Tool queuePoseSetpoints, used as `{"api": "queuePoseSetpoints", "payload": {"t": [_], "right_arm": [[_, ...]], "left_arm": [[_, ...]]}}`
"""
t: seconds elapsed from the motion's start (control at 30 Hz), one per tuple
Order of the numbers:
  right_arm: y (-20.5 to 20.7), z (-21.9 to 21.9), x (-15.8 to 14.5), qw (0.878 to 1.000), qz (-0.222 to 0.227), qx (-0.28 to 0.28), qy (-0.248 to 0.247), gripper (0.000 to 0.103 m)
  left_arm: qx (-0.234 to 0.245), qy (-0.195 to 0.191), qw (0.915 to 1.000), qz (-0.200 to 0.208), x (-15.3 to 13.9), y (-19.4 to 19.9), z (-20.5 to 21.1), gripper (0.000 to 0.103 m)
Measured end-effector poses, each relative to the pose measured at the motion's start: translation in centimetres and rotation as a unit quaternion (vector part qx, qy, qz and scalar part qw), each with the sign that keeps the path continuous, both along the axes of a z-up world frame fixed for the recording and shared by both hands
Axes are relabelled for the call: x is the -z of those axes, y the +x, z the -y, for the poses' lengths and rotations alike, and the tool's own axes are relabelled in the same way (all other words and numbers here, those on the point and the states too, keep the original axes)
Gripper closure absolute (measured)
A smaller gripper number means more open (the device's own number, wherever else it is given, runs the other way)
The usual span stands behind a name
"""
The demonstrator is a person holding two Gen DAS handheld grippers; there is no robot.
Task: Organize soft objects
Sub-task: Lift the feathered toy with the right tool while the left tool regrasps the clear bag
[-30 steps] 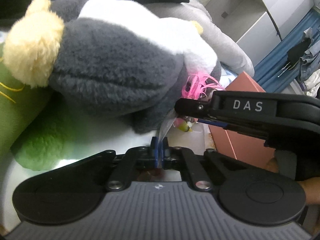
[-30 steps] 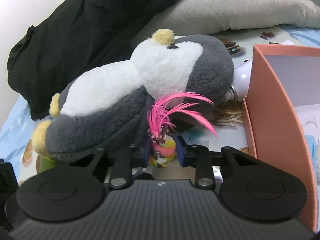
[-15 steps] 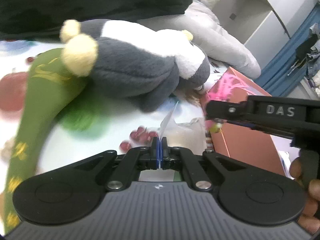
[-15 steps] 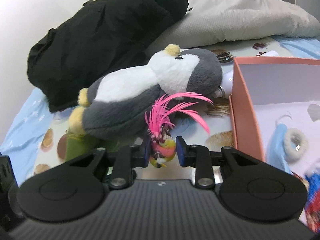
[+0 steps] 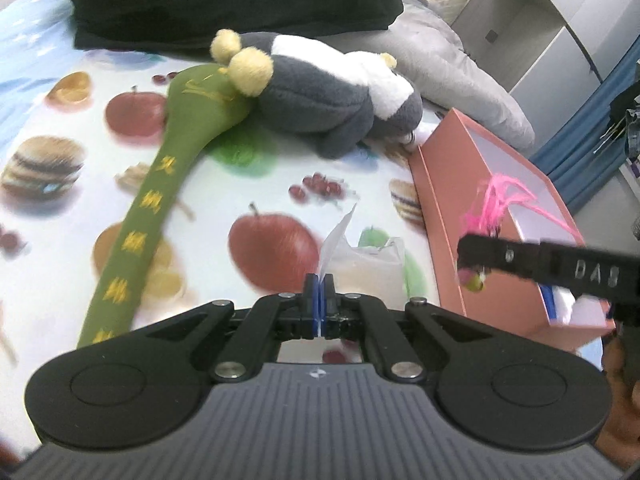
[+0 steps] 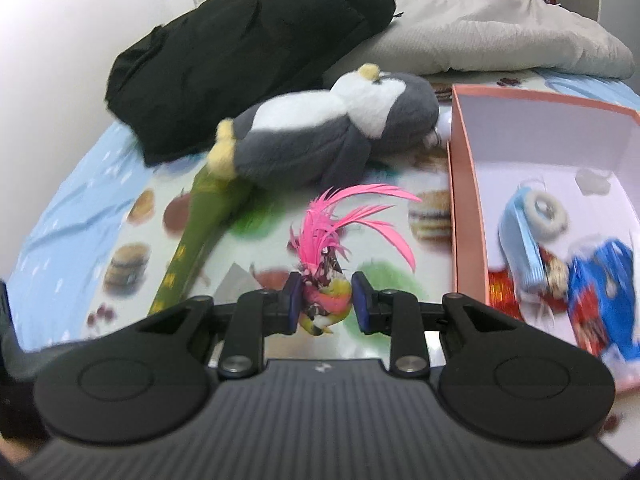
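Note:
My right gripper [image 6: 325, 307] is shut on a small pink-feathered toy [image 6: 326, 300], held above the bed beside the open pink box [image 6: 464, 208]. In the left wrist view that toy [image 5: 496, 208] hangs over the pink box [image 5: 444, 216] in the right gripper [image 5: 476, 268]. My left gripper [image 5: 319, 300] is shut on a thin clear plastic bag [image 5: 340, 240] that trails over the sheet. A grey-and-white penguin plush [image 6: 332, 136] [image 5: 328, 96] lies across a long green plush [image 6: 200, 236] [image 5: 160, 192] farther back.
The box holds a blue comb [image 6: 524, 240], a white ring [image 6: 546, 210] and blue-and-red fabric items [image 6: 600, 292]. Black clothing [image 6: 248, 52] and a grey pillow [image 6: 500, 32] lie at the back. White cabinets [image 5: 540, 28] stand beyond the bed. A person's hand [image 5: 620, 392] shows at the right.
Both grippers have pulled back and up from the penguin, each keeping its hold. The bag came out from under the plush, and the box's inside has come into the right wrist view.

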State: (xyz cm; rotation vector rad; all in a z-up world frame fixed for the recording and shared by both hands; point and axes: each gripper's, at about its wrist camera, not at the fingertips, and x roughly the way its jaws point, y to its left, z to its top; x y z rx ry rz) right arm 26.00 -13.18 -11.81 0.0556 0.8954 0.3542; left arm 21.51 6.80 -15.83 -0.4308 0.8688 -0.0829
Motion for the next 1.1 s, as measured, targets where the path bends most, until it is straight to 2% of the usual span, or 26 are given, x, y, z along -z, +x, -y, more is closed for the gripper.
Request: {"api": "queuePoseSetpoints", "payload": {"t": [0.2,0.47,0.5,0.57,0.6,0.63,0.73,0.9,1.1], "right_arm": [[-4.6,0.6,1.8,0.999,-0.026,-0.019,-0.013,0.073],[-7.5,1.9,5.1,0.998,-0.058,-0.01,-0.029,0.073],[-7.6,2.0,5.4,0.998,-0.059,-0.007,-0.032,0.073],[-7.8,2.3,5.6,0.998,-0.057,-0.003,-0.034,0.073],[-7.9,2.5,5.7,0.998,-0.056,0.0,-0.033,0.073],[-7.9,2.7,5.8,0.998,-0.055,0.004,-0.033,0.073],[-8.1,3.3,6.3,0.998,-0.054,0.011,-0.036,0.073],[-8.2,4.1,6.9,0.998,-0.055,0.021,-0.036,0.073],[-8.4,4.9,7.2,0.998,-0.05,0.027,-0.034,0.073]], "left_arm": [[-0.001,-0.001,0.9999,-0.015,0.2,-3.8,0.1,0.102],[-0.01,-0.012,0.9983,-0.056,2.3,-4.9,-0.5,0.101],[-0.012,-0.013,0.9979,-0.063,2.6,-4.8,-0.7,0.098],[-0.012,-0.018,0.9973,-0.071,2.7,-4.8,-0.8,0.082],[-0.012,-0.02,0.9973,-0.069,2.7,-4.8,-0.9,0.061],[-0.013,-0.017,0.9977,-0.065,2.6,-4.9,-0.9,0.048],[-0.004,-0.004,0.9987,-0.05,2.0,-5.0,-0.4,0.04],[0.019,0.039,0.9984,-0.036,1.2,-4.4,1.7,0.039],[0.045,0.072,0.9955,-0.042,1.9,-3.1,4.4,0.038]]}}
